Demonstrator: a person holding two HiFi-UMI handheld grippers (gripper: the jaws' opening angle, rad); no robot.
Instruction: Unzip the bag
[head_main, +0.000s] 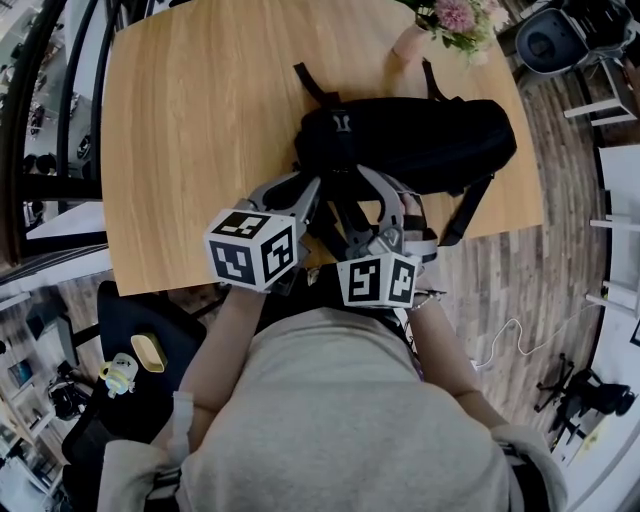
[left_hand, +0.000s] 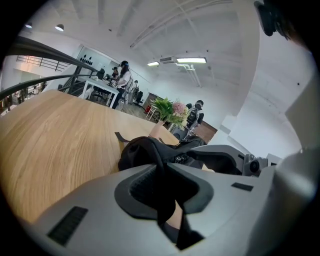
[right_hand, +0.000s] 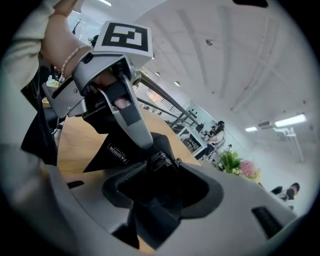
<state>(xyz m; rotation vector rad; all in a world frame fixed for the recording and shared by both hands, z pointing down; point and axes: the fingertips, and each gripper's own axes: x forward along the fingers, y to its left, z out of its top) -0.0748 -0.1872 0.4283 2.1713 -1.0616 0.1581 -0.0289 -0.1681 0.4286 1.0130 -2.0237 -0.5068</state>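
The interior of the bag (head_main: 420, 140) cannot be seen, and in the head view the black fabric hides the tips of both sets of jaws. That view does not show whether the zip is open or closed. The bag lies on its side on the wooden worktop (head_main: 200, 130), toward the 3 o'clock edge, with loose straps trailing at 11 o'clock and at 5 o'clock. At the bag's 12 o'clock stands a vase (head_main: 408, 42) holding flowers (head_main: 455, 18), cut off by the frame's top edge. The left gripper (left_hand: 162, 192) has its jaws clamped on a black strap (left_hand: 159, 165) that runs up out of the jaws to the bag's near end. The right gripper (right_hand: 160, 187) has its jaws pressed together on a fold of the bag's black fabric. A zipper pull (right_hand: 159, 161) sits just beyond the right jaw tips, beside a white printed label (right_hand: 120, 152). Both grippers meet the bag at its 7 o'clock end, side by side and close together. The person's forearms extend from 6 o'clock of the head view, marker cubes facing up.
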